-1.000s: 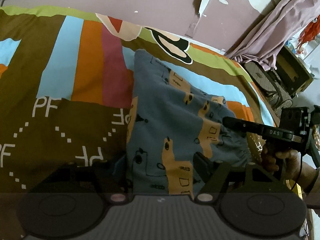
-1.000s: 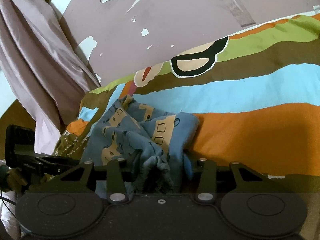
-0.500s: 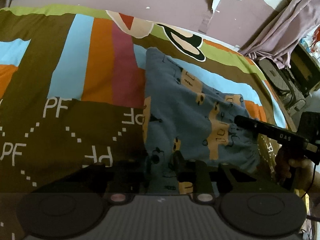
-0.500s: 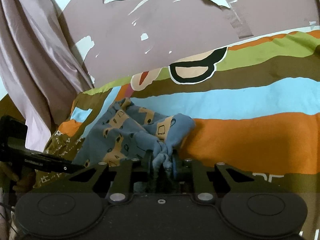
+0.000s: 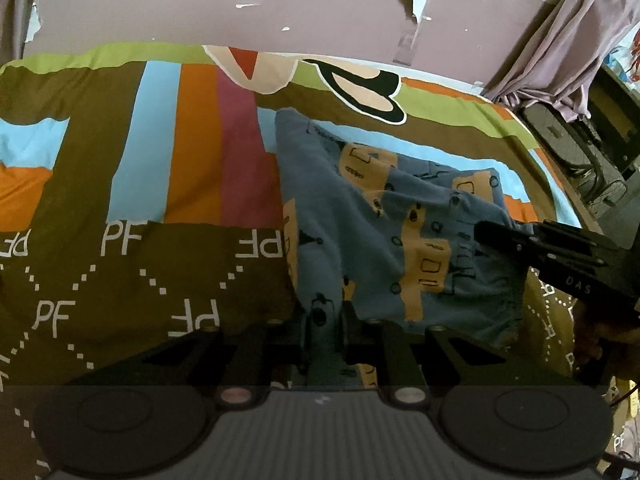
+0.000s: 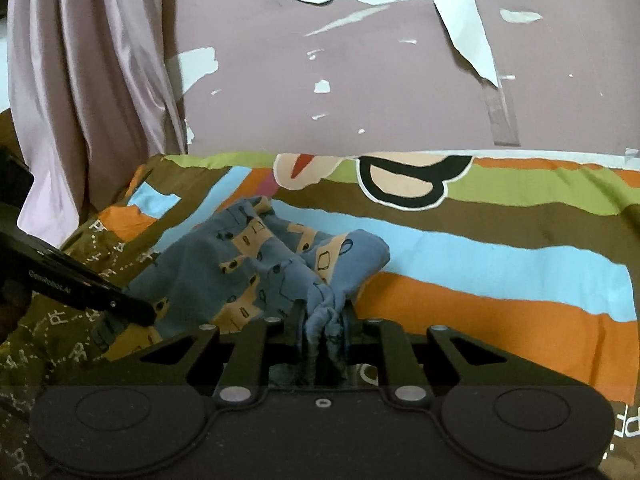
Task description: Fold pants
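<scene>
Pants [image 5: 384,240] lie bunched on the striped bedsheet [image 5: 160,168]; left claw [image 5: 326,320] and right claw [image 6: 322,316], jaws just closing, each clamp the blue fabric

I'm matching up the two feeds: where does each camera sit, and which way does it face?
Left wrist: on the left gripper, looking down across the bedspread at the pants; its jaws pinch the near edge.
Right wrist: on the right gripper, facing the peeling wall; its jaws clamp bunched fabric.
Shared: pants, bedspread, wall, and each other's gripper.
</scene>
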`<act>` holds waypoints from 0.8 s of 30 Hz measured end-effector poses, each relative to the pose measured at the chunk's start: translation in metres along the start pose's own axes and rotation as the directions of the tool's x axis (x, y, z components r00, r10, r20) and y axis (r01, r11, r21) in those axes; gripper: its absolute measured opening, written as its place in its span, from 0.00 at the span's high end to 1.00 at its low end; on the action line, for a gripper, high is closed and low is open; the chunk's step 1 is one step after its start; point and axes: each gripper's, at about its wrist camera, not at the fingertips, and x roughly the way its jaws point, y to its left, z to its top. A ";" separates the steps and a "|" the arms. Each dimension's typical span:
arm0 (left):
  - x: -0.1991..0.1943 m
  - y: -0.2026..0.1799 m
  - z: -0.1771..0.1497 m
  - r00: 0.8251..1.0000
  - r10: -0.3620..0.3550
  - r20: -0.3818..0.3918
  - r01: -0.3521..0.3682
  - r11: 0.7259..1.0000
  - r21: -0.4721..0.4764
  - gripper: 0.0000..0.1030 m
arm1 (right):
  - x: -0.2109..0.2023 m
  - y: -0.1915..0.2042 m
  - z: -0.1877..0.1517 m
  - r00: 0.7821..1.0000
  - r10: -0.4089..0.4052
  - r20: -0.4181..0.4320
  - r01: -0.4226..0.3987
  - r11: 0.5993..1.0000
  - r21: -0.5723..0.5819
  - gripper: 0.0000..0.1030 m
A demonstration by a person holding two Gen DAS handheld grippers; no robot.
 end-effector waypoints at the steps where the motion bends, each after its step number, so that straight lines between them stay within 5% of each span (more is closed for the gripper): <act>1: -0.001 0.000 0.000 1.000 -0.002 0.001 0.002 1.000 -0.002 0.84 | -0.001 0.001 0.001 1.000 0.001 0.003 -0.001 1.000 -0.001 0.83; 13: -0.014 -0.003 0.002 0.998 -0.026 0.050 0.026 1.000 0.007 0.84 | -0.019 0.011 0.023 0.996 0.012 0.083 -0.010 1.000 -0.016 0.84; 24: -0.030 -0.006 0.061 0.975 -0.007 0.223 -0.001 0.999 0.037 0.84 | -0.003 0.003 0.091 0.986 0.008 0.165 0.013 0.992 -0.126 0.84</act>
